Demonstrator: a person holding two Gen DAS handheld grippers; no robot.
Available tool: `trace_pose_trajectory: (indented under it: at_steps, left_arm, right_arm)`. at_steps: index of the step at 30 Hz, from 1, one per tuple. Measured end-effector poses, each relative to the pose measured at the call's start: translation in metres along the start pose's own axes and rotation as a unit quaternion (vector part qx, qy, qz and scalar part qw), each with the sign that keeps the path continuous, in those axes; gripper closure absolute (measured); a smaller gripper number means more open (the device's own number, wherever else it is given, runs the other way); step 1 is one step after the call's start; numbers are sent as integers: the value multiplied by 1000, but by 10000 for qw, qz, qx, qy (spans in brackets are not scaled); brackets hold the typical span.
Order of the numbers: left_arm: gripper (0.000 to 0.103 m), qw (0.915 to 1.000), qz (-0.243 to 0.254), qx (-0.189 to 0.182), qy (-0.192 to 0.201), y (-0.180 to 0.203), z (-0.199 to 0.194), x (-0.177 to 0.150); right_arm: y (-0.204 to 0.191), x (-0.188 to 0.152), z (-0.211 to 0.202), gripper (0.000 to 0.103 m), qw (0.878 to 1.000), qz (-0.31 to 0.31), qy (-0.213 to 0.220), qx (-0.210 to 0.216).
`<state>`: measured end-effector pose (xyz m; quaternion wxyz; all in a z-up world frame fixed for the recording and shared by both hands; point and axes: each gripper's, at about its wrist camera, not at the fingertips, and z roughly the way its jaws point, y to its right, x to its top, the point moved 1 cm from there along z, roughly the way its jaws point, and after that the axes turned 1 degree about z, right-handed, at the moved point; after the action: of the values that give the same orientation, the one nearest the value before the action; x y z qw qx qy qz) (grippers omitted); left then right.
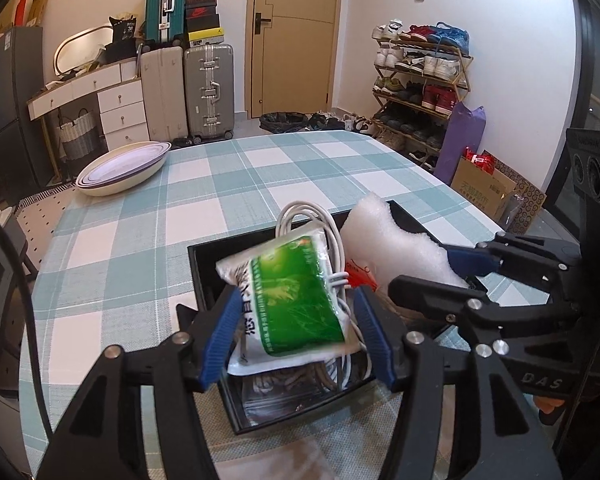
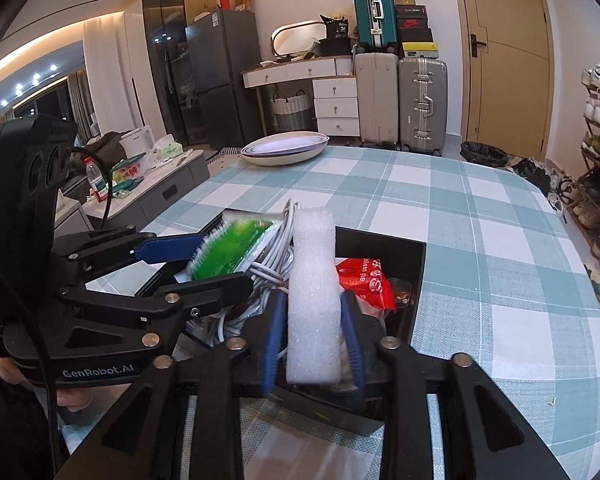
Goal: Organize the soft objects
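A black box (image 1: 204, 264) sits on the checked table, also in the right wrist view (image 2: 414, 276). My left gripper (image 1: 296, 320) is shut on a green-and-white soft packet (image 1: 296, 300), held over the box's left side; the packet also shows in the right wrist view (image 2: 232, 248). My right gripper (image 2: 312, 340) is shut on a white foam block (image 2: 314, 292), upright over the box; the block also shows in the left wrist view (image 1: 396, 244). A coiled white cable (image 1: 312, 216) and a red packet (image 2: 366, 282) lie in the box.
Stacked oval basins (image 1: 122, 168) stand at the table's far left corner. Beyond the table are suitcases (image 1: 208, 88), a shoe rack (image 1: 420, 84) and a door. A cardboard box (image 1: 484, 188) stands on the floor at the right.
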<state>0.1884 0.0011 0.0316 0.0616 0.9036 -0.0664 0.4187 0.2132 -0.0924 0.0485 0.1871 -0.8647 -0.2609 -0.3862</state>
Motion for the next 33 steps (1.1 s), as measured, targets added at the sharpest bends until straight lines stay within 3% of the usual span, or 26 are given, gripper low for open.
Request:
trace_pose_trajectory:
  at_steps: [2,4,8,11,22,33]
  left_arm:
    - [33,10000,22,34,54,0,-6,-1]
    - [14,9999,14,66,131,0,-13,-2]
    - [2,9993,-5,218,311,-1,-27,-6]
    - [0,9982,-87,377,468,-5,-35,-10]
    - [0,9945,-297,731,694,-3,-52,-36]
    - [0,9923,-333,770,907,-4,-51,-55]
  right_arm:
    - [3,0,-8,51,9999,38,133,-54]
    - [6,-1,-14,47,9998,22,183,-125]
    - [12,-7,-28,10,9992,105,327,-188]
    - [14,-12,-42,1,9983,175,532,-162]
    - [1,-34,-67,1,9961,-46,873,-145]
    - [-5,-48,-65,0,9943,-185,1033,-200]
